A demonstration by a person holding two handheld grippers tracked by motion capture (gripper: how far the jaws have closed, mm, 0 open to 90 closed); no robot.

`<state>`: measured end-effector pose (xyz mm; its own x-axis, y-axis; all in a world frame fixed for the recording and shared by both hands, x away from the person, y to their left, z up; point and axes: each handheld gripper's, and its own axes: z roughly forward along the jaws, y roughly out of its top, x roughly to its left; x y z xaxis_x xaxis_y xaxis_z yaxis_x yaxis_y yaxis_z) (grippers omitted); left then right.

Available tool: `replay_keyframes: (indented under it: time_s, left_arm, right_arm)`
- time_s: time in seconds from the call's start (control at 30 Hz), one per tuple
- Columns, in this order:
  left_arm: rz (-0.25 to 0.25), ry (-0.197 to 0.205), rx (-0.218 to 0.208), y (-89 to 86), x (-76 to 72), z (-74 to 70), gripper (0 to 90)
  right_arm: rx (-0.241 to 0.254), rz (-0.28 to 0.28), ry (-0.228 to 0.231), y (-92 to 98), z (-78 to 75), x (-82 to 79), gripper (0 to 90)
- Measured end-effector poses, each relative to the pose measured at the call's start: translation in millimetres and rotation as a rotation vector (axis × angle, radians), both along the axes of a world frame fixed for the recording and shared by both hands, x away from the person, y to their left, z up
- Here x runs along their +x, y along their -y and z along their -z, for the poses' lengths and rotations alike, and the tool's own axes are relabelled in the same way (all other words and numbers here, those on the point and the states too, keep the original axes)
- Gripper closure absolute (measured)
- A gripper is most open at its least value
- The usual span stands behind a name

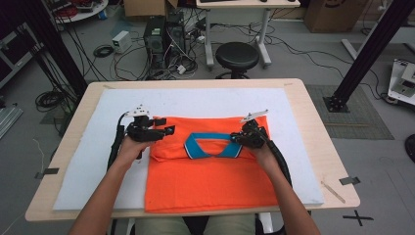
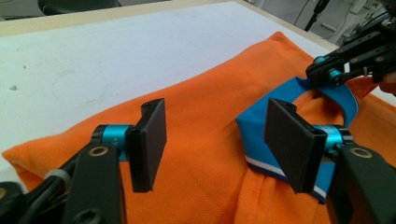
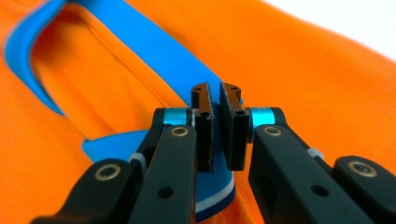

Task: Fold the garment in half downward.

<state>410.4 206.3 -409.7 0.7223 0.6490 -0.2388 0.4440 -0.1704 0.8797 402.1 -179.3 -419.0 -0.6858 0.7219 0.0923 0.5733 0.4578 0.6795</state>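
Nearest the lens in the right gripper view, the black jaws of the right gripper (image 3: 216, 135) stand almost together over the blue ribbed collar with its white edge stripe (image 3: 140, 56), and the band seems pinched between the pads, though the contact itself is hidden behind them. That collar belongs to the orange knitted polo shirt (image 1: 210, 181), which lies folded and flat on the white padded mat (image 1: 195, 100) covering the pale wooden table (image 1: 320, 147), its collar toward the far side and its hem close to the person's edge. From the high view the right gripper (image 1: 247, 137) sits at the collar's right end, while the left gripper (image 1: 164, 131) hangs at the shirt's left shoulder fold. In the left gripper view the left gripper (image 2: 224, 144) has its jaws spread wide with nothing between them, bare orange fabric showing in the gap just below. I judge the garment light, limp and easily creased: it will sag and fold wherever it is lifted, and a single pinch will drag a whole layer askew. Its textured knit should give the pads fair grip, so slipping is a small risk. Best holds are probably the firmer parts, the doubled collar band or a folded shoulder edge, taken with both tongs at matching spots so the cloth moves evenly.
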Motion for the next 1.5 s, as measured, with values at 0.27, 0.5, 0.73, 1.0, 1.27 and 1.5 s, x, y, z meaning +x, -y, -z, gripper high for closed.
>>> replay_keyframes:
  time_s: [0.27, 0.5, 0.73, 1.0, 1.27, 1.5]
  left_arm:
    - [0.102, -0.068, 0.047, 32.4, 6.5, 5.7, 32.8]
    - [0.178, -0.162, 0.131, 62.3, 11.1, 25.0, 33.0]
    - [0.199, -0.137, 0.199, 71.1, 1.7, 33.0, 65.7]
    - [0.211, -0.032, 0.120, 59.4, -20.8, 24.8, 76.9]
    - [0.275, 0.053, 0.103, 54.2, -52.8, 19.1, 76.8]
    - [0.310, 0.067, 0.102, 52.9, -73.9, 27.0, 76.5]
  right_arm:
    - [0.080, -0.067, 0.103, 5.5, -14.5, -20.2, 85.9]
    - [0.099, -0.075, 0.100, 11.1, -10.6, -27.6, 85.9]
    - [0.099, -0.074, 0.098, 12.9, -8.9, -31.2, 85.7]
    - [0.098, -0.050, 0.094, 18.7, -9.0, -35.5, 74.3]
    - [0.157, -0.016, 0.116, 16.9, -24.3, -38.1, 48.8]
    - [0.113, -0.100, 0.048, -1.6, -10.3, -36.5, 45.8]
